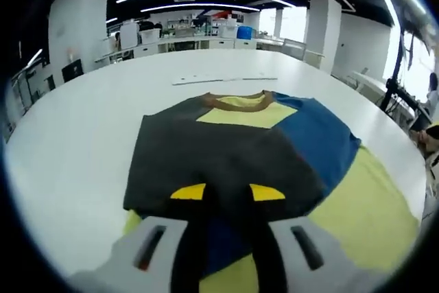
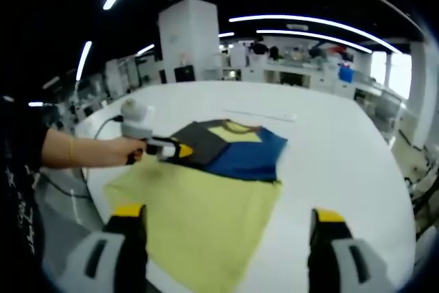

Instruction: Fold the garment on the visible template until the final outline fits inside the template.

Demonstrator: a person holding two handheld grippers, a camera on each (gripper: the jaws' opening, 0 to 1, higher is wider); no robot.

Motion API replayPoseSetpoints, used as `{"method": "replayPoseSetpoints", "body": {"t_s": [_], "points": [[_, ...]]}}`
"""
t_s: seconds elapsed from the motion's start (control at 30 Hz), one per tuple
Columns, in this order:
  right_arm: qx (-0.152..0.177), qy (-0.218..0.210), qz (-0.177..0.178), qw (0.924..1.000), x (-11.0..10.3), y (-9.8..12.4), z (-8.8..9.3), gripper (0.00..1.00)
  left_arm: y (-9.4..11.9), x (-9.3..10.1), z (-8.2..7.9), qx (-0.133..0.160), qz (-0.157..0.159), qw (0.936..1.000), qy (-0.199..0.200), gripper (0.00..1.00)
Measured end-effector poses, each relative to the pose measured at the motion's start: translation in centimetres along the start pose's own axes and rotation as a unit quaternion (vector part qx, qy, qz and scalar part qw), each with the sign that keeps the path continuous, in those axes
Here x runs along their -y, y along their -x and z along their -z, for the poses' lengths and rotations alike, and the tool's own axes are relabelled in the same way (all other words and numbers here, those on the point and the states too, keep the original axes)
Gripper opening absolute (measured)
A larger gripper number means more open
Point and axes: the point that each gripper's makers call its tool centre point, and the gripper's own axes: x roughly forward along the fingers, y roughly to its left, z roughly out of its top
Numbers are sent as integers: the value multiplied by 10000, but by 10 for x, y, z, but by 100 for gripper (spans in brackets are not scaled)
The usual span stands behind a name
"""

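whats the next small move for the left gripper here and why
Probably keep carrying the dark panel across and lay it flat. The left gripper looks shut on that layer at the shirt edge, already partly folded over the blue side. The right gripper hangs open above the yellow-green sheet, free to smooth afterwards.

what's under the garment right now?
The garment lies partly on a yellow-green template sheet, which rests on the white table. How far the sheet runs beneath the fabric is covered.
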Motion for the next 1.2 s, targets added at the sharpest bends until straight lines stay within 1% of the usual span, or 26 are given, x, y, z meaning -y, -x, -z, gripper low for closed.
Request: {"method": "replayPoseSetpoints", "body": {"t_s": [0.07, 0.13, 0.23, 0.3, 0.4, 0.47, 0.53, 0.63, 0.77, 0.83, 0.93, 0.97, 1.03, 1.13, 1.2], "points": [[-12, 34, 10, 10000, -1, 0, 0, 99, -2, 1, 0, 20, 44, 10000, 41, 11], [-40, 64, 25, 10000, -1, -1, 2, 99, -4, 4, -1, 10, 114, 9999, -71, 7], [-46, 64, 51, 10000, -1, -1, 2, 99, -5, 10, -1, 4, 242, 9997, -93, 1], [-35, 14, 51, 10000, -2, -1, 3, 97, -6, 10, -2, 2, 258, 9996, -111, 0], [-21, -20, 56, 10000, -2, -1, 4, 96, -6, 7, -2, -41, 335, 9994, 29, 0], [-10, -8, 42, 10000, -2, 0, 3, 97, -3, 9, 0, -68, 394, 9991, 127, 0], [-5, -11, 13, 10000, -3, -1, 3, 97, -2, 14, -5, -80, 478, 9986, 190, 0], [17, -4, -46, 10000, -5, -2, 3, 98, 0, 15, -9, -57, 616, 9979, 181, 0], [56, -19, -144, 9999, -10, -3, 2, 99, 9, 23, -19, 34, 795, 9965, 259, 0], [75, -12, -182, 9998, -12, -3, 1, 99, 11, 26, -23, 68, 873, 9954, 382, 0], [82, -28, -241, 9997, -15, -4, 1, 99, 18, 34, -38, 200, 949, 9945, 399, 0], [84, -25, -256, 9996, -16, -5, 1, 99, 20, 39, -46, 290, 1052, 9928, 489, 0], [93, -24, -273, 9996, -17, -4, 1, 99, 22, 44, -55, 394, 1125, 9914, 548, 0], [129, -42, -278, 9995, -17, -4, 0, 99, 27, 59, -66, 485, 1294, 9887, 572, 0], [156, -52, -272, 9995, -16, -3, -1, 99, 25, 67, -70, 510, 1409, 9872, 539, 0]]}}
